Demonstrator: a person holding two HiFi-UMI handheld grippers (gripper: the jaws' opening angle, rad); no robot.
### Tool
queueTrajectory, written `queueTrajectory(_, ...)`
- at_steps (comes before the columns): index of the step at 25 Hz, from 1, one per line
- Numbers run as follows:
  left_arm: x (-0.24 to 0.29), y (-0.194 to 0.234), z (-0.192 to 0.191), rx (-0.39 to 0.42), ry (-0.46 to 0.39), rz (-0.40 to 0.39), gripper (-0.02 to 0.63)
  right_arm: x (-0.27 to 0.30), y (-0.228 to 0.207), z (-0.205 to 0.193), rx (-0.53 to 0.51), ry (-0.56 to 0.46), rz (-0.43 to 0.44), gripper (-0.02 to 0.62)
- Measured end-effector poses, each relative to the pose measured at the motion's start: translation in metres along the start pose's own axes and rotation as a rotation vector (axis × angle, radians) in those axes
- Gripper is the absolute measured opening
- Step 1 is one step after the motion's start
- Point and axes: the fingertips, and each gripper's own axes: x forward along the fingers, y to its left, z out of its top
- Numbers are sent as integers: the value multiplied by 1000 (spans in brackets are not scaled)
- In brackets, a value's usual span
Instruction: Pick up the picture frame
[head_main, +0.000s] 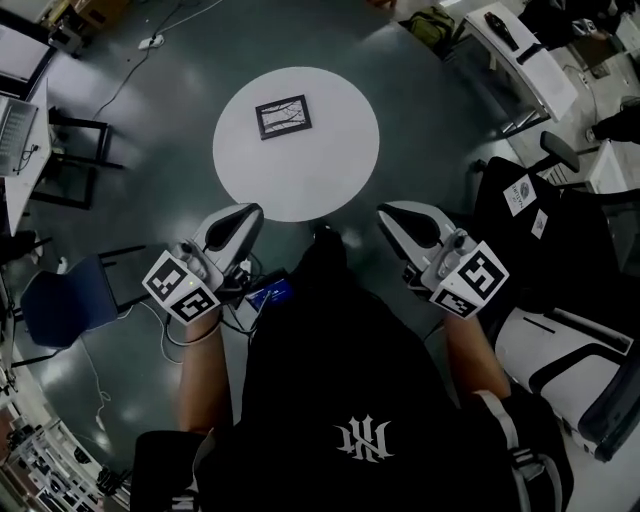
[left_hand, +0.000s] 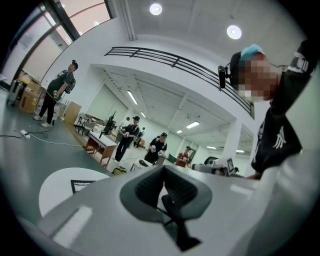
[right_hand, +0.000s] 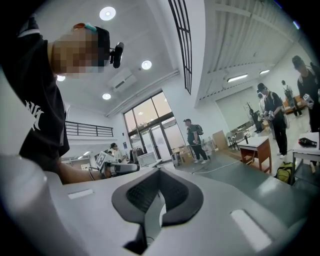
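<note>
A black picture frame (head_main: 283, 116) lies flat on the round white table (head_main: 330, 170), a little left of its middle. My two grippers hover short of the table's near edge, apart from the frame. The left gripper (head_main: 250, 212) is shut and empty, and so is the right gripper (head_main: 388, 212). In the left gripper view the closed left gripper (left_hand: 165, 192) fills the foreground, with the frame (left_hand: 82, 184) on the table (left_hand: 52, 192) at lower left. The right gripper view shows its closed right gripper (right_hand: 157, 192) pointing level across the room; neither frame nor table is in it.
A blue chair (head_main: 65, 300) stands at the left beside a desk (head_main: 20, 130). A black chair (head_main: 560, 230) and a white one (head_main: 570, 360) crowd the right. A cable (head_main: 120, 85) runs over the grey floor. Several people stand in the background (left_hand: 125, 140).
</note>
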Motion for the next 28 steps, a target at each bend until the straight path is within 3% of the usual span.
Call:
queueTrajectory(16,59,159,65,-67,-48,73,3,149,-112,49,-14,94,43,2)
queueTrajectory(28,68,242,69,-104,-56,211,3,222,-169,47,-40,210,34,2)
